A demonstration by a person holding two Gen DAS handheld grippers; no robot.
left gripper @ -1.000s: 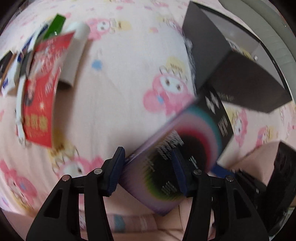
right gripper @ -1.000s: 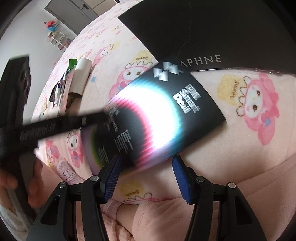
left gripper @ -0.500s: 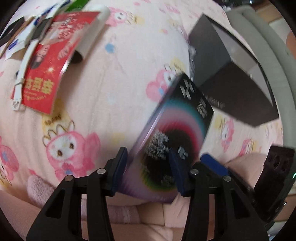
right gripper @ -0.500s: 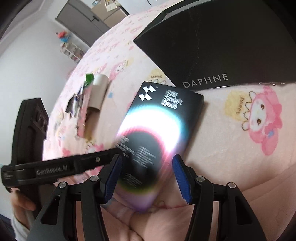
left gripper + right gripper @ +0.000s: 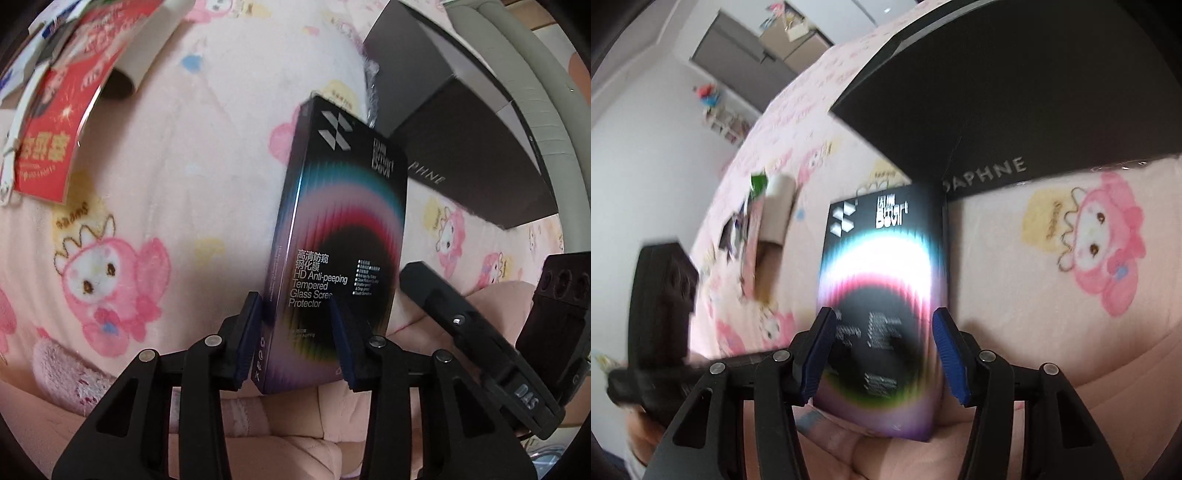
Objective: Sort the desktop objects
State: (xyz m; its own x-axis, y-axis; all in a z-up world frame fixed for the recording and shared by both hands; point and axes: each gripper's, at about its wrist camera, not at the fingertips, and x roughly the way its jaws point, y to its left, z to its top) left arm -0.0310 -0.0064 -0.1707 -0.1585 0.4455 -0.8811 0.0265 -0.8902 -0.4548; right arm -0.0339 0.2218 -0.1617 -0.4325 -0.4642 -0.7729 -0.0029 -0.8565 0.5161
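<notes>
A black screen-protector box [image 5: 340, 236] with a rainbow ring print stands tilted on its long edge on the pink cartoon blanket [image 5: 192, 155]. My left gripper [image 5: 299, 339] is shut on its lower part, pads on its two faces. In the right wrist view the same box [image 5: 882, 295] lies between the blue pads of my right gripper [image 5: 882, 354], which stands open around it; contact is unclear. The right gripper's body [image 5: 480, 350] shows at the lower right of the left wrist view.
A large black DAPHNE box [image 5: 461, 122] lies just behind the small box, also in the right wrist view [image 5: 1015, 85]. At the far left lie a red packet [image 5: 59, 122], a cardboard tube [image 5: 147, 55] and several small papers.
The box has swung from lying diagonally to standing nearly upright on its edge in my left gripper. The right gripper has come in around its lower end.
</notes>
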